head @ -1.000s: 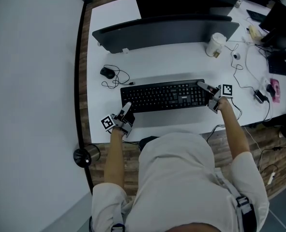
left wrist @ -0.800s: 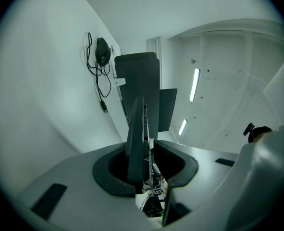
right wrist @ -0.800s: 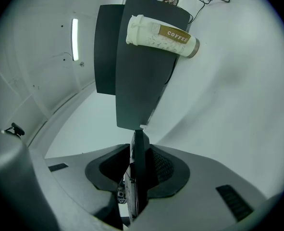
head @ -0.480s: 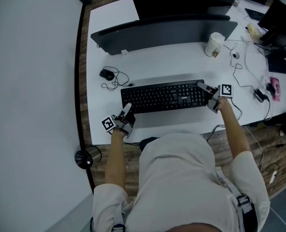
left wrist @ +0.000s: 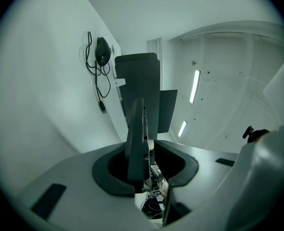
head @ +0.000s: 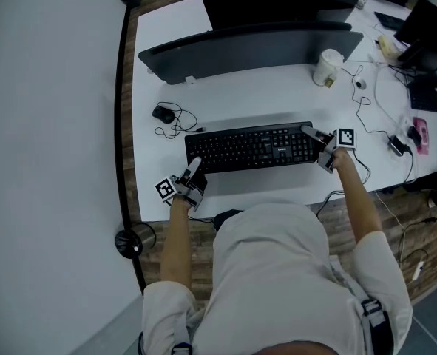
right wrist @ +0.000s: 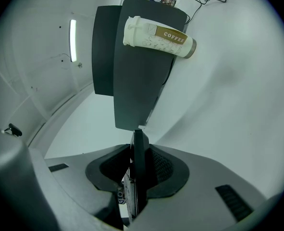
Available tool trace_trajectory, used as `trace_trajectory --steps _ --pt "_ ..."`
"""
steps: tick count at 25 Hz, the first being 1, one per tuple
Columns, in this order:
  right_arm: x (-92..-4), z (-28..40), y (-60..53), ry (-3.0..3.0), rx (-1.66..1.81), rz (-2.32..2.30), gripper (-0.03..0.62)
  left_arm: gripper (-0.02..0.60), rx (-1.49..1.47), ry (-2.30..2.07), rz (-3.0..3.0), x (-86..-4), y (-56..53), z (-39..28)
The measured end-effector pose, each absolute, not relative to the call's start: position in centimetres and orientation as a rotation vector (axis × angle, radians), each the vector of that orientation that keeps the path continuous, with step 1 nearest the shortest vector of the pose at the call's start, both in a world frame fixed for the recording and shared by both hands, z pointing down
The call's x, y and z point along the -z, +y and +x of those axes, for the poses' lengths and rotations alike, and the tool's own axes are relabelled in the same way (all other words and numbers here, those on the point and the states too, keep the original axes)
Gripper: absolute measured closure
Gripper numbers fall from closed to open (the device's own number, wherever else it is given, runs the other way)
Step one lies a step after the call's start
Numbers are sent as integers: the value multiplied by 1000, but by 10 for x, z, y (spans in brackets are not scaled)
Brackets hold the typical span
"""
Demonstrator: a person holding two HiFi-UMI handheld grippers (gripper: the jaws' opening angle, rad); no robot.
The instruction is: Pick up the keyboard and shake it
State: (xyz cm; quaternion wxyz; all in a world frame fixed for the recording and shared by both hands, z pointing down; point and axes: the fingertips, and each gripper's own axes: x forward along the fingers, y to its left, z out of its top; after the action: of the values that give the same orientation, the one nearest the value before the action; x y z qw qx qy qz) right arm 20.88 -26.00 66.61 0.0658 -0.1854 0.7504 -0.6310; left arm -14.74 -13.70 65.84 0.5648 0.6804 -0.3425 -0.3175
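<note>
Fingers of right gripper point(head: 312, 132) have just been closing, now clamped on keyboard point(head: 251, 148), right end; left gripper point(head: 194, 164) fingers clamp left end. Keyboard lies on surface point(head: 277, 95) before monitor point(head: 240, 46).

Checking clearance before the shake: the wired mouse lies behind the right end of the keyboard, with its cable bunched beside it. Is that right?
Wrong end. The mouse lies behind the left end of the keyboard, with its cable bunched beside it. The head view shows this.

Black full-size keyboard point(head: 251, 147) lies level on white desk point(head: 277, 87), long axis L–R, nr front edge.
</note>
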Motion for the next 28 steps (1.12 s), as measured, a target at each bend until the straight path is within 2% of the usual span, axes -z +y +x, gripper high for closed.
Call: trace_trajectory --steps 28 --pt "-659 206 -258 2260 1890 -561 457 448 786 -802 1592 -654 -139 -150"
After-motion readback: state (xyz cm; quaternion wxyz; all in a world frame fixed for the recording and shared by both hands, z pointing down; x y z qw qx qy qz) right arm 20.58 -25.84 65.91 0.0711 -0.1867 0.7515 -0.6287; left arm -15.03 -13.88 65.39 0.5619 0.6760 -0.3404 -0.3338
